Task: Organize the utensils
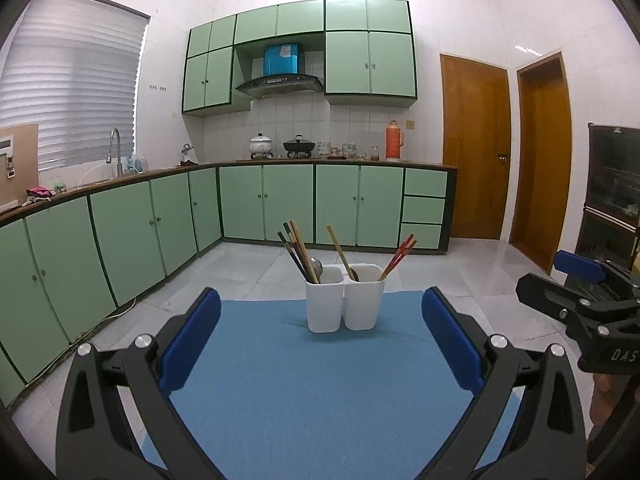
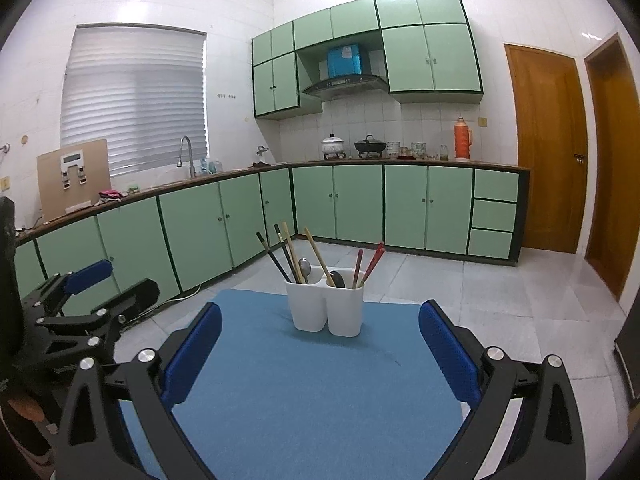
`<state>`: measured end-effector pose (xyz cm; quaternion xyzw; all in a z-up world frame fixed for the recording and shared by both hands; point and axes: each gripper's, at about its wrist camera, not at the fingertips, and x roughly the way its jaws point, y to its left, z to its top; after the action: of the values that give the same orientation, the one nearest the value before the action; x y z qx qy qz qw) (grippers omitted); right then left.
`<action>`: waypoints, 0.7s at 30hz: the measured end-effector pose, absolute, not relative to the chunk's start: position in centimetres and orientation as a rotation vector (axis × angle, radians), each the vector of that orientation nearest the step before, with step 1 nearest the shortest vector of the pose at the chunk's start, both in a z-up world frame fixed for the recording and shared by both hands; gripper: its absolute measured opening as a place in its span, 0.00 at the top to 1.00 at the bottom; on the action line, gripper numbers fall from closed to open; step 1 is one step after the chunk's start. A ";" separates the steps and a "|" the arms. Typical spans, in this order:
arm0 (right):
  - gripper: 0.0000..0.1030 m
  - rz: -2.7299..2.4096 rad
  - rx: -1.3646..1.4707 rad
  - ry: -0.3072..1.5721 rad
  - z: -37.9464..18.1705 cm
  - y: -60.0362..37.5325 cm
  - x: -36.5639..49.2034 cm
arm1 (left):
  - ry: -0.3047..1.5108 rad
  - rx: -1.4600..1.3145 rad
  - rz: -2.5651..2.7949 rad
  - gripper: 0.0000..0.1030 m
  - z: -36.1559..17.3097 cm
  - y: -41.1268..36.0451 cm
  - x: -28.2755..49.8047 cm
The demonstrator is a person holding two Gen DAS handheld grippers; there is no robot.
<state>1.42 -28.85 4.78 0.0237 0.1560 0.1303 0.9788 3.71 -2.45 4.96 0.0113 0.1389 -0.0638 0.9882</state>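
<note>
A blue mat (image 1: 280, 380) covers the table top, and at its far end stands a white two-compartment holder (image 1: 344, 300), upright, its two cups side by side across the view. Behind it run green base cabinets (image 1: 264, 204) along two walls, with a faucet (image 1: 115, 148) by the window, a white pot (image 1: 261, 145) and a black wok (image 1: 299, 145) on the stove, an orange thermos (image 1: 394, 141) at the counter's end, and wooden doors (image 1: 476, 152) to the right.

Nothing lies on the mat between the grippers and the holder.

In the left cup, dark and light chopsticks (image 1: 298, 254) stick up and lean left, with a metal spoon (image 1: 317, 266) bowl-up beside them. In the right cup, a wooden-handled utensil (image 1: 339, 252) leans left and red chopsticks (image 1: 400, 256) lean right, tips down in the cup.

The left gripper (image 1: 320, 328) hovers over the near part of the mat, blue pads spread wide with nothing between them. The right gripper (image 2: 320, 332) sits just beside it, likewise spread and holding nothing, both pointing at the holder
</note>
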 end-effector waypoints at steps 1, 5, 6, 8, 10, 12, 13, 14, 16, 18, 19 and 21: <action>0.06 0.263 0.047 0.312 4.8 -28.8 1.3 | 0.276 0.022 -0.129 0.05 5.0 -2.4 3.5; 0.06 0.266 0.042 0.303 4.9 -28.7 0.8 | 0.265 0.015 -0.133 0.05 5.3 -2.4 2.6; 0.06 0.266 0.042 0.303 5.0 -28.7 0.7 | 0.262 0.013 -0.134 0.05 5.4 -2.3 2.4; 0.06 0.265 0.040 0.301 5.0 -28.7 0.6 | 0.256 0.010 -0.133 0.05 5.5 -2.3 2.1; 0.06 0.269 0.041 0.299 5.1 -28.7 0.4 | 0.254 0.010 -0.133 0.05 5.6 -2.3 1.9; 0.06 0.270 0.038 0.296 5.1 -28.6 0.1 | 0.249 0.005 -0.133 0.05 5.7 -2.2 1.6; 0.06 0.272 0.037 0.294 5.2 -28.5 0.0 | 0.247 0.004 -0.132 0.05 5.7 -2.2 1.5; 0.06 0.272 0.036 0.292 5.2 -28.5 -0.1 | 0.245 0.003 -0.130 0.05 5.7 -2.3 1.7; 0.06 0.274 0.034 0.289 5.3 -28.4 -0.2 | 0.243 0.001 -0.134 0.05 5.8 -2.3 1.6; 0.06 0.276 0.032 0.287 5.3 -28.2 -0.4 | 0.241 0.002 -0.135 0.05 5.8 -2.3 1.4; 0.06 0.276 0.031 0.286 5.4 -28.2 -0.4 | 0.240 0.002 -0.135 0.05 5.8 -2.3 1.4; 0.06 0.277 0.030 0.286 5.4 -28.1 -0.5 | 0.238 0.001 -0.137 0.05 5.8 -2.3 1.3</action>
<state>-0.46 -28.12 5.38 0.0150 0.1419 0.1375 0.9802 1.26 -2.31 5.77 0.0003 0.1188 -0.0681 0.9906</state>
